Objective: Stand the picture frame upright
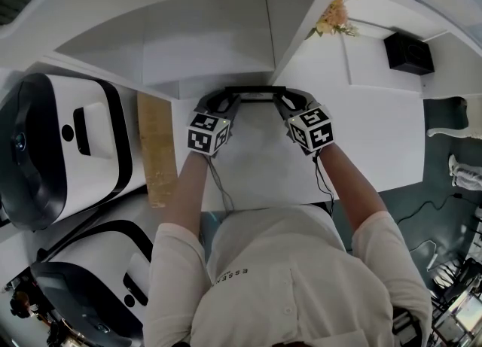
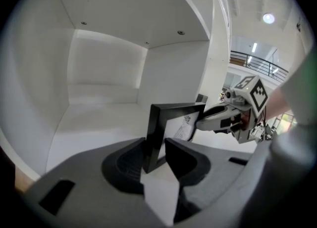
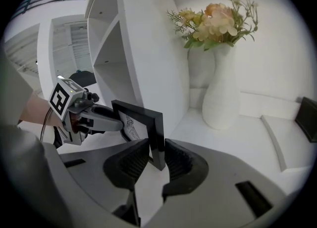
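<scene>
The picture frame is a slim rectangle with a plain black border around a white sheet that carries a small dark line drawing. It stands close to upright at the far edge of the white desk, about midway along that edge. The left gripper has its fingers closed on one side rail near the lower corner. The right gripper clamps the opposite rail. Whether the bottom rail touches the desk cannot be told.

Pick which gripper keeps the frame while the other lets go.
Right, narrowly. Both grip the picture frame, but its rail stands straight in the jaws of the right gripper and leans in those of the left gripper; right looks steadier.
</scene>
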